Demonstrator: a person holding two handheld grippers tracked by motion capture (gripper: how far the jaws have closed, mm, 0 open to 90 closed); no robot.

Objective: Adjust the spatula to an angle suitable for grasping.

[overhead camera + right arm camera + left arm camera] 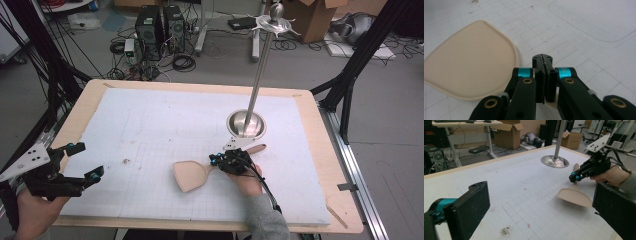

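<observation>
A beige wooden spatula (pixel 190 175) lies flat on the white gridded mat (pixel 150 120), blade toward the left and handle pointing at the metal stand. My right gripper (pixel 214 160) hovers over the spatula's neck with its jaws shut, pads pressed together and nothing between them. In the right gripper view the shut tips (pixel 543 60) sit just right of the blade (pixel 471 62). My left gripper (pixel 87 160) stands open near the mat's front left corner, empty. The left gripper view looks across at the spatula (pixel 575 196) and the right gripper (pixel 574 177).
A tall metal pole on a round dished base (pixel 246 124) stands just behind the right hand, with a hooked crown (pixel 276 20) on top. The wooden table rim (pixel 340 200) frames the mat. Computers, cables and boxes lie on the floor beyond.
</observation>
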